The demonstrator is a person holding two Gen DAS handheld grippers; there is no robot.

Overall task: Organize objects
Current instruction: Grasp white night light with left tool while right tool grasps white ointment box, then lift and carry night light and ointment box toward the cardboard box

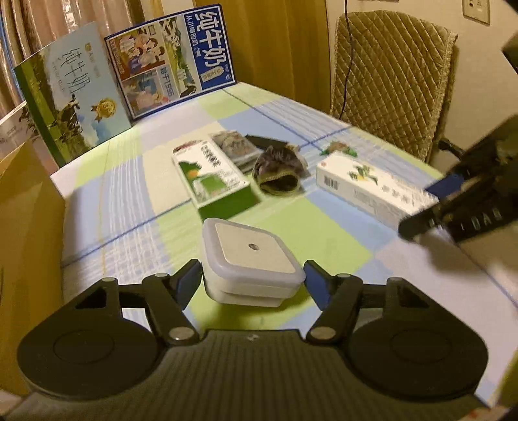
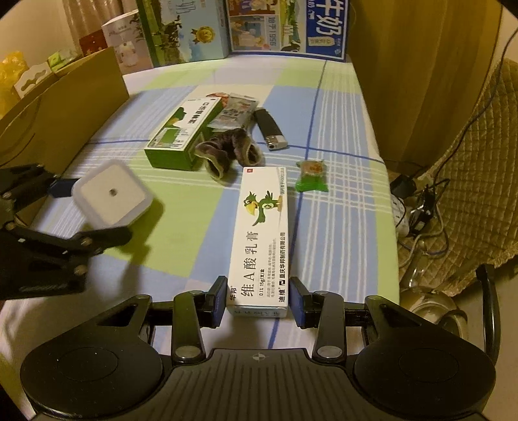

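- Left claw (image 1: 252, 278) closed on the white square box (image 1: 252, 249), blue pads against its two sides; box carried clear of the table (image 2: 340, 226), near the left edge, with a shadow on the cloth below.
- Right claw (image 2: 257, 299) set around the near end of the long ointment box (image 2: 262, 233), one pad just beside each long side; could not tell whether pressed tight or only flanking.
- Ointment box lay flat in the near middle of the table, pointing far, its far end close to the furry sock (image 2: 230, 152).
- Clustered in the far middle: green box (image 2: 181, 136) touching the sock, sachet (image 2: 234, 111) leaning against the green box, black lighter (image 2: 270, 128) just right of them.
- Green-wrapped sweet (image 2: 312, 176) lay alone, right of the ointment box's far end and apart from it.
- Open cloth showed between the left claw and the ointment box, and again along the right strip up to the table edge.
- Right edge dropped away to cables and a quilted chair (image 1: 388, 81) beyond.
- Left edge was hemmed by a tall cardboard box (image 2: 64, 97), standing close beside the carried white box.
- Far edge was closed off by two upright milk cartons, a green one (image 2: 184, 29) and a blue one (image 2: 288, 26), side by side, with bare cloth between them and the cluster.
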